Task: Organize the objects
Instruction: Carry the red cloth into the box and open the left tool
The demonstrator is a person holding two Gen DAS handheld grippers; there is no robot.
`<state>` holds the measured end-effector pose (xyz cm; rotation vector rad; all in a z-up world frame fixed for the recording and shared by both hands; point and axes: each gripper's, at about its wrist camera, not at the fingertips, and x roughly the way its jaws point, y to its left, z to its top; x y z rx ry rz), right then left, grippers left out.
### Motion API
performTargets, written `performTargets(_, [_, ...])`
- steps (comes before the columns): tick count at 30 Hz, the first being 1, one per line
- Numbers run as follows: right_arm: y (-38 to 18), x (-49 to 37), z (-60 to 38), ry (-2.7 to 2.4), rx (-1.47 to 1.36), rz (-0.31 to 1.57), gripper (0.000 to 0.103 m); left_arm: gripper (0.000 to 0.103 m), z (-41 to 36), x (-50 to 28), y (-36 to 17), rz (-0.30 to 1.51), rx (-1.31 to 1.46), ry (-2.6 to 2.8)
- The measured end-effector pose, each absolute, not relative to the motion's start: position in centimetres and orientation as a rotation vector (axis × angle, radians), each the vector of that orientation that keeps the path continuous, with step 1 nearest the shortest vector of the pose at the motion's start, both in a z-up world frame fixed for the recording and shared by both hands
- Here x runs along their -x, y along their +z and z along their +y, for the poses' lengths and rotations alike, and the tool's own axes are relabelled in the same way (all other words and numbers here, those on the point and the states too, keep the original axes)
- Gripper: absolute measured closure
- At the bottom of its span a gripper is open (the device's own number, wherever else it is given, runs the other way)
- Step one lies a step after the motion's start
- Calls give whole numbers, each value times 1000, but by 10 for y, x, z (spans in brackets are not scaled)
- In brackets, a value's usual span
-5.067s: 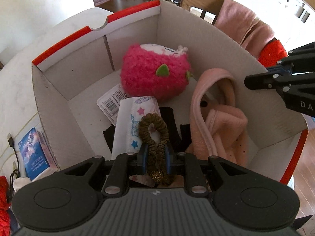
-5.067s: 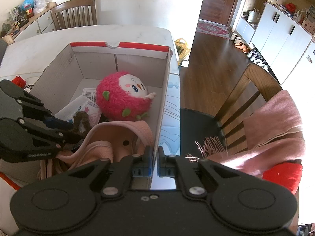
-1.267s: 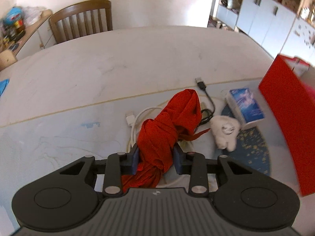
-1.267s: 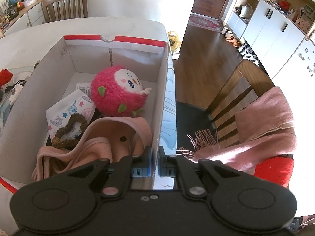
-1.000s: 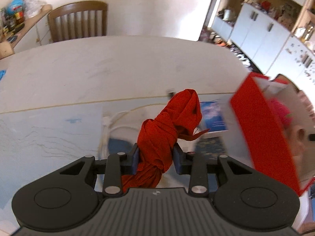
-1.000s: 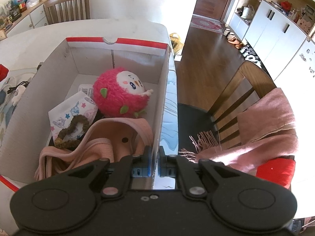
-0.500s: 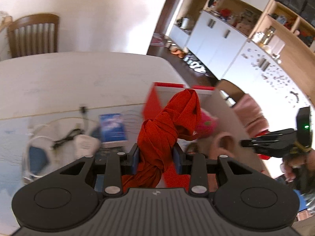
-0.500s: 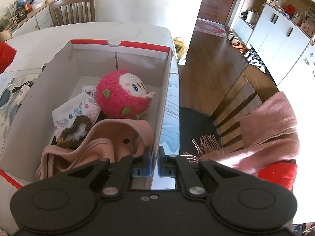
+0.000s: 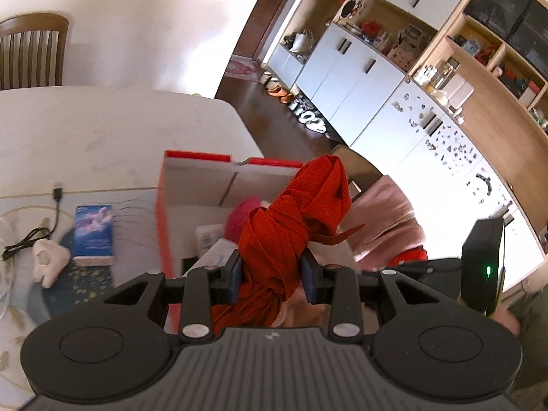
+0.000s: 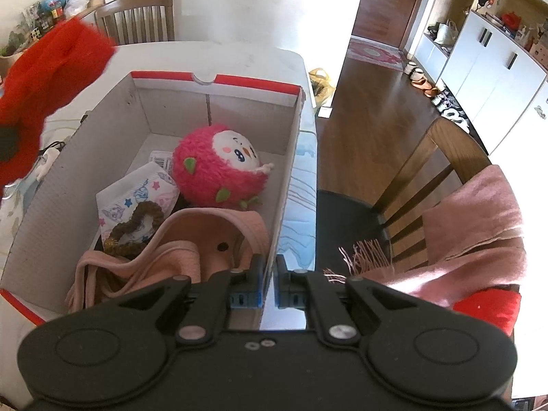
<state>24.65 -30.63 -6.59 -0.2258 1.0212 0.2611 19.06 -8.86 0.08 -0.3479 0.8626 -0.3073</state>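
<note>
Red knotted cloth (image 9: 294,226) fills the jaws of the left gripper (image 9: 272,275), which are clamped on its lower twist while the rest stands up ahead of them. A second ago this bundle hung over the cables and the worktop; now it has been carried across and sits above the near end of the cardboard box (image 10: 219,102), showing in the right wrist view as a red blur at the box's left wall. So the carry looks nearly done, and what seems left is a lowering and a release among the things already inside.

The right gripper (image 10: 269,286) has its jaws closed on the right wall of the box, steadying it, unmoved through the last second. Inside lie a pink plush toy (image 10: 219,166), a star-printed pouch (image 10: 137,188), a brown scrunchie (image 10: 133,227) and a pink garment (image 10: 205,243).

Outside the box, on the pale marble worktop (image 9: 102,130), are a blue packet (image 9: 92,234), a black cable (image 9: 30,233) and a small white plush (image 9: 46,260). Beyond stand wooden chairs, a dark wood floor and white cupboards.
</note>
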Motion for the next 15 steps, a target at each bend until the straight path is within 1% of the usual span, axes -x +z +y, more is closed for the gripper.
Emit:
performTargets(3, [-66,-247,-307,267,222,1018,98,70,-105,-200,-1,858,334,-269])
performTargets(7, [-65,-246,-308,276,219,1013,97,70,-118,-214,-13,898,375,-191])
performTargets(15, [-64,-246,-311,303,218,1008,97,70,-137,-233,-36,923,314,-38])
